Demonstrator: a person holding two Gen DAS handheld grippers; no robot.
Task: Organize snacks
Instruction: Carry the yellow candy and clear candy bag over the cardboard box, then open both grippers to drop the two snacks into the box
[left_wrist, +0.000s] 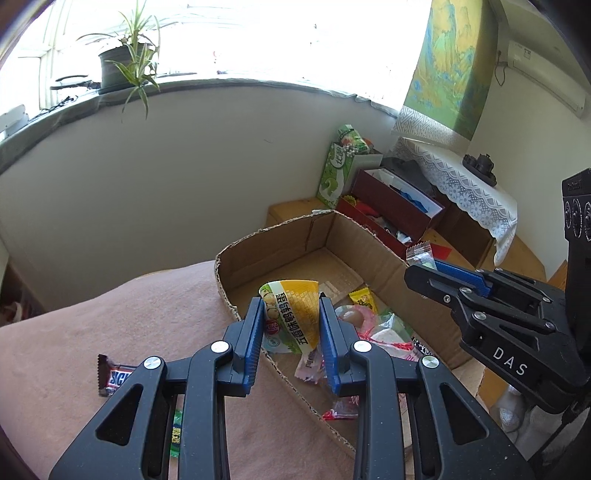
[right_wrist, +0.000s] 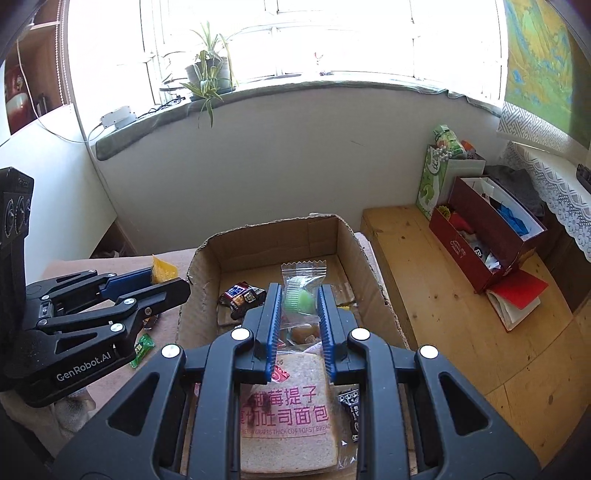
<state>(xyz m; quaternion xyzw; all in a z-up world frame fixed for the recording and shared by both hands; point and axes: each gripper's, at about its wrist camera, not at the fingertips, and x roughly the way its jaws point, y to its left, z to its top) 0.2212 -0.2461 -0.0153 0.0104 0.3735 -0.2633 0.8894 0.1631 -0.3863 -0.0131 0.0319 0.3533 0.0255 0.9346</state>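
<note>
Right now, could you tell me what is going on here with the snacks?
A person is sorting snacks with two handheld grippers. The left gripper is shut on a yellow snack packet, and the right gripper is shut on a clear packet with green candy. Both are held over the cardboard box, which already has several snacks inside.

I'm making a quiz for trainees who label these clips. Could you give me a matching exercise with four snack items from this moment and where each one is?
Things:
1. yellow-and-green quail egg packet
2. clear wrapper with a green sweet
3. brown Snickers bar
4. sliced toast bread in a clear bag with pink print

Places:
A. lying on the pinkish-brown blanket, outside the box
B. clamped in the left tongs
C. lying in the brown cardboard box, below the right tongs
D. clamped in the right tongs

Pairs: 1-B, 2-D, 3-A, 4-C
</note>
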